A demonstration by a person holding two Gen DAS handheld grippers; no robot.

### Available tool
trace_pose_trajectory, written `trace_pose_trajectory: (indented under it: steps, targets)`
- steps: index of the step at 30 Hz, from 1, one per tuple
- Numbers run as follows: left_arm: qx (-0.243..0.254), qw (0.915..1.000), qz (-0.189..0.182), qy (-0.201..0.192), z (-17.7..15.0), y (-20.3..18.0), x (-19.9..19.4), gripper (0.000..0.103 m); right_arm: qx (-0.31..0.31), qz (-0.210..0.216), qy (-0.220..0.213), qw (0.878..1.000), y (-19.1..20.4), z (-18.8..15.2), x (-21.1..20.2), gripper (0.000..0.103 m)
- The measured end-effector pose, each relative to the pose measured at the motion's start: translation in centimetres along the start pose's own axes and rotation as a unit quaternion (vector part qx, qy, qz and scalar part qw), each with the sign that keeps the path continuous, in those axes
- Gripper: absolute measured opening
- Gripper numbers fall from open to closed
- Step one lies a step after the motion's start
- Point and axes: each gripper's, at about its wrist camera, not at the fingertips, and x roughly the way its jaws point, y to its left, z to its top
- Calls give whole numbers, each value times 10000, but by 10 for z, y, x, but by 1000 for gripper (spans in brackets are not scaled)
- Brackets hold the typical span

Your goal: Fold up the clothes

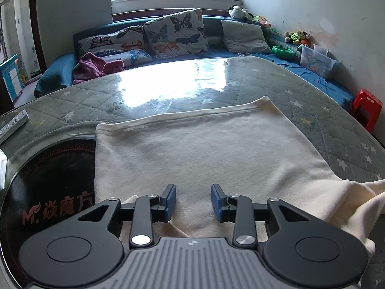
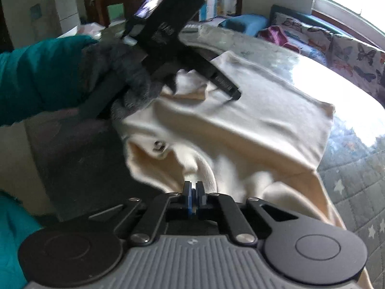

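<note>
A cream garment [image 1: 204,149] lies spread on the table, its hem at the far side. My left gripper [image 1: 193,201] is open and empty, hovering low over the garment's near part. In the right wrist view the garment [image 2: 252,125] shows with a small dark print, bunched at the near edge. My right gripper [image 2: 193,196] is shut on a fold of the garment's near edge. The left gripper [image 2: 228,85], held by a gloved hand, also shows there above the garment's far left part.
The table has a glass top [image 1: 168,89] over a grey quilted star cloth. A round black hotplate [image 1: 53,173] sits in the table at left. A remote [image 1: 13,124] lies far left. A blue sofa [image 1: 216,53] with butterfly pillows stands behind, a red stool [image 1: 367,108] right.
</note>
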Motion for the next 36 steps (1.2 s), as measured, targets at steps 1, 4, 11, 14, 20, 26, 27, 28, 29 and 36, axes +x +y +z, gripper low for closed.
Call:
trace_pose_trajectory:
  steps: [1, 4, 11, 14, 20, 26, 27, 28, 29, 36]
  targets:
    - [-11, 10000, 8, -6, 0, 0, 0, 39, -58, 8, 70, 10000, 2, -2, 1, 2]
    - [-41, 10000, 15, -15, -3, 3, -3, 43, -158, 52, 135, 9998, 6, -3, 1, 3]
    - [-80, 9999, 53, -124, -14, 11, -23, 43, -51, 16, -356, 9994, -2, 20, -8, 10]
    - [-19, 9998, 57, -205, -23, 9, -39, 43, 93, 3, -400, 9992, -9, 28, 8, 11]
    - [34, 9991, 199, -360, -50, 8, -72, 43, -187, 343, -176, 9991, 9, 15, 27, 12]
    - [311, 9982, -118, -506, -78, -10, -95, 43, -115, 573, -263, 9979, 9, 19, 12, 18]
    - [388, 9978, -159, -511, -83, -14, -96, 43, -8, 524, -345, 9980, 4, 22, 10, 18]
    - [445, 9976, -210, -490, -86, -17, -97, 43, 95, 456, -406, 9981, -1, 24, 9, 19]
    - [490, 9974, -268, -455, -89, -20, -97, 43, 188, 356, -433, 9983, -7, 24, 10, 19]
    - [761, 9949, -613, -252, -108, -32, -101, 40, 821, -311, -587, 9944, -44, 21, 20, 31]
